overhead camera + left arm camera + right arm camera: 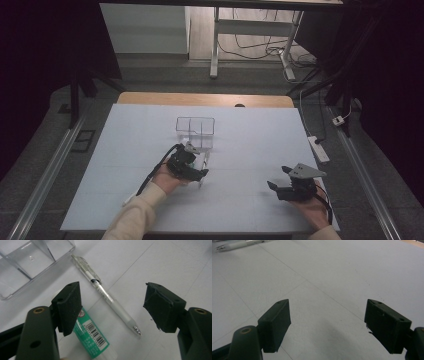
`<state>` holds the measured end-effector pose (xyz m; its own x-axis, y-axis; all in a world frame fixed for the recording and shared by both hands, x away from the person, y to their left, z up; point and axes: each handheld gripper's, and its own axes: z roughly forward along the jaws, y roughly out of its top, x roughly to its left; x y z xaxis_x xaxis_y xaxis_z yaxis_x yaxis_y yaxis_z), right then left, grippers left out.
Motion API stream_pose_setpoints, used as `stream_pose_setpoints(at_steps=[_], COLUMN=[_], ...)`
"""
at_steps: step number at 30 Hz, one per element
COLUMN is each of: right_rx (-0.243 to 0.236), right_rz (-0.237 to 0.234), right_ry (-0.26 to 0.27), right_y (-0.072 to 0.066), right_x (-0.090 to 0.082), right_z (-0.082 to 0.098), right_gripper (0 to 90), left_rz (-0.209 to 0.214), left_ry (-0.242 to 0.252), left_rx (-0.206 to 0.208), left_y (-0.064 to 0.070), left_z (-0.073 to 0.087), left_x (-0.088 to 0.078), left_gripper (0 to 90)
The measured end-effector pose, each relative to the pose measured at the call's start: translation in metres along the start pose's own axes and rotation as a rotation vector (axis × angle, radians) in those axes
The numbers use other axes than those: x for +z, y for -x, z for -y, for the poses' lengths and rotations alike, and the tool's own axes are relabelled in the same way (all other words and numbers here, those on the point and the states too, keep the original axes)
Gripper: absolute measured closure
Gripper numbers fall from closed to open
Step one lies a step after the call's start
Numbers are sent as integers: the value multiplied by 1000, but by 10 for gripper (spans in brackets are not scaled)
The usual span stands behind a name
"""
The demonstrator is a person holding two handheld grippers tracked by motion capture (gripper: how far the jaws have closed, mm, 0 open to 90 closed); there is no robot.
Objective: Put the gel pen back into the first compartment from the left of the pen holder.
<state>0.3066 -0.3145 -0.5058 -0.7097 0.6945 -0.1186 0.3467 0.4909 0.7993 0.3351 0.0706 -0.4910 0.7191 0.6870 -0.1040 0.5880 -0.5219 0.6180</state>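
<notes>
I have the left gripper [112, 307] low over the white tabletop [250, 145], its fingers [71, 306] spread wide apart with nothing between the pads. Through the left gripper view I look straight down on a clear retractable pen [107, 296] that lies flat between the two fingers, its metal tip pointing toward me and its clip end close to the corner of a clear plastic organizer box [30, 265]. A glue stick with a green label [91, 336] lies just beside the pen, partly under my left finger; I cannot tell whether that finger touches it. In the high view the left gripper [192, 172] sits just in front of the organizer box [195, 130], which stands near the middle of the tabletop, and the pen [205, 165] runs from the box toward the gripper.

The right gripper [280, 177] is well apart, near the front right of the tabletop. In the right gripper view its fingers [275, 323] are also wide apart over bare tabletop, and the pen [239, 244] shows far off at the top left.
</notes>
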Motion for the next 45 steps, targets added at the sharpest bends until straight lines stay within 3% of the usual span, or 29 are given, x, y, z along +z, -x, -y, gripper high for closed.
stream_pose_setpoints(at_steps=[15,24,45], right_rx=[0,-5,-8], right_rz=[-3,-1,-12], right_ry=[4,7,13], right_y=[-1,-1,-3], right_x=[0,-2,-1], right_z=[0,-1,-1], right_gripper=[208,208,209], left_rz=[-31,-51,-100], left_ry=[-48,-77,-167], left_rx=[-25,-20,-40], left_y=[3,7,20], left_z=[-10,-17,-3], left_x=[17,23,34], left_gripper=[372,421,480])
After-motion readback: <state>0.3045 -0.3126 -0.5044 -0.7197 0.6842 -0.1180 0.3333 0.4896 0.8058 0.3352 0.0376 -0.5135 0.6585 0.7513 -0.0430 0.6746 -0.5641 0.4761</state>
